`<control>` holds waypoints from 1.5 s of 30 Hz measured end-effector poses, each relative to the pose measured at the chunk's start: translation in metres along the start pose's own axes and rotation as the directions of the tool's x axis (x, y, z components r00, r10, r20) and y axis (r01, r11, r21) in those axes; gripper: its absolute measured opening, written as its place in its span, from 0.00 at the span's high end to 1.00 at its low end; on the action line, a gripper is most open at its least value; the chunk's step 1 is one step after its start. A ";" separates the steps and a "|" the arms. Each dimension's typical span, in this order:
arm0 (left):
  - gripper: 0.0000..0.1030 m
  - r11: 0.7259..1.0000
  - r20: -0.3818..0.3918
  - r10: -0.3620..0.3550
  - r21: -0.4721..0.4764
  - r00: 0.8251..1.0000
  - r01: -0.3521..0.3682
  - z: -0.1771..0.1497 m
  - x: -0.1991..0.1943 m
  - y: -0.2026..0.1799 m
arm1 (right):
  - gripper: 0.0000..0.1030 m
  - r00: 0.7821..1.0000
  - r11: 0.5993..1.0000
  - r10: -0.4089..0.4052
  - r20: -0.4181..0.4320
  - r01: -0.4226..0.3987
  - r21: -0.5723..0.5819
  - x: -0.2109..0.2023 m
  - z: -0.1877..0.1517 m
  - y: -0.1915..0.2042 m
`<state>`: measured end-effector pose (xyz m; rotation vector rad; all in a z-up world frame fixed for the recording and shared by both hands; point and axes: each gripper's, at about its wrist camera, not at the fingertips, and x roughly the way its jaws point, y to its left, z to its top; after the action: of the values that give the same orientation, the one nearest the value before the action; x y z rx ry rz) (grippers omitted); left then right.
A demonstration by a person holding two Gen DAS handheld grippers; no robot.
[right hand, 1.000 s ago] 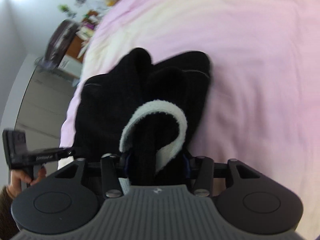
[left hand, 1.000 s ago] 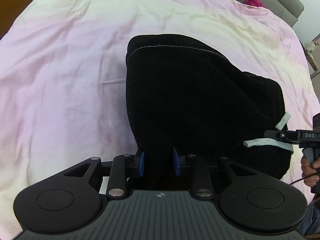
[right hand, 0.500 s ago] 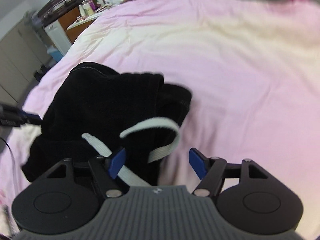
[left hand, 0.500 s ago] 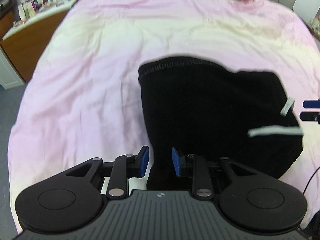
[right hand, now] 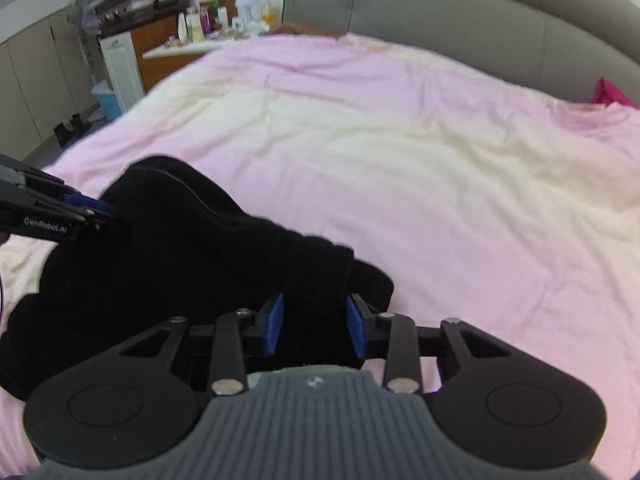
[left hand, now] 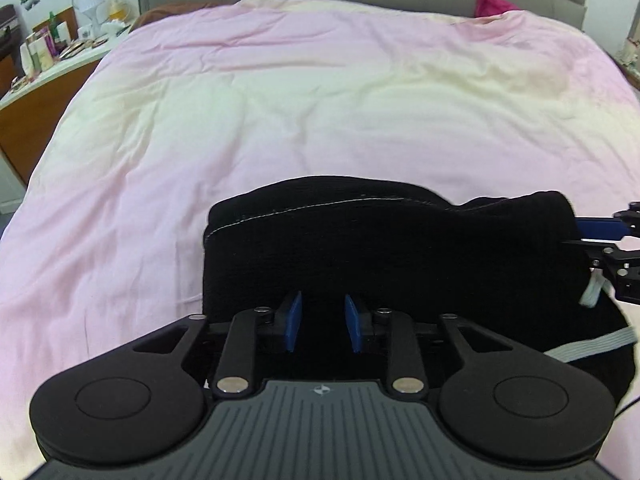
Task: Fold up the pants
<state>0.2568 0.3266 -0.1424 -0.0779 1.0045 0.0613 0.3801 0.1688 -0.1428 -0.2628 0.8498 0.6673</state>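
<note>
Left gripper (left hand: 320, 328): jaws closing, black cloth of the pants (left hand: 380, 248) between my pads; half a second ago that near edge sat looser in the gap. I read it as a grasp, though contact is hard to confirm in black. The bundle has drawn in toward me on the bed (left hand: 200, 128), folded compact. Right gripper (right hand: 314, 330): jaws were wide and clear of cloth half a second back, now closing with the pants' right end between the pads. The white drawstring (left hand: 592, 292) dangles off that end. Likely a regrip for a final lift or tidy.
</note>
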 end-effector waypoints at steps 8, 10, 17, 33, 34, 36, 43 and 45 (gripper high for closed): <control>0.78 0.999 -0.025 -0.029 -0.038 0.999 0.028 0.005 -0.006 0.010 | 0.67 0.997 0.994 0.026 -0.069 -0.018 0.103 0.042 0.002 -0.018; 0.77 1.000 -0.009 -0.021 -0.001 1.000 0.021 -0.005 -0.028 0.010 | 0.67 0.998 0.996 0.023 -0.062 -0.017 0.084 0.031 0.003 -0.014; 0.76 0.998 -0.043 -0.017 0.063 0.999 0.020 -0.072 -0.077 0.013 | 0.67 0.996 0.998 0.063 0.062 -0.062 -0.007 -0.038 -0.033 0.028; 0.62 0.961 0.051 0.275 -0.020 0.960 -0.275 -0.123 -0.130 -0.044 | 0.59 0.999 0.999 0.037 0.015 -0.036 -0.032 -0.057 -0.069 0.057; 0.59 0.959 0.076 0.285 -0.032 0.956 -0.283 -0.125 -0.142 -0.053 | 0.59 0.999 0.999 0.043 0.033 -0.042 -0.026 -0.067 -0.067 0.058; 0.48 0.956 0.144 0.292 -0.071 0.946 -0.284 -0.128 -0.170 -0.073 | 0.55 0.996 0.999 0.045 0.079 -0.044 -0.017 -0.093 -0.065 0.060; 0.28 0.947 0.340 0.308 -0.198 0.889 -0.253 -0.132 -0.246 -0.113 | 0.24 0.953 1.000 -0.012 0.304 0.015 -0.008 -0.210 -0.068 0.078; 0.20 0.942 0.377 0.328 -0.198 0.866 -0.271 -0.133 -0.260 -0.124 | 0.20 0.933 0.999 -0.035 0.358 0.037 0.002 -0.242 -0.072 0.083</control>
<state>0.0163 0.1869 0.0107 -0.0327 0.5849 0.4202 0.1691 0.0932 -0.0008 -0.1536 0.4922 0.6580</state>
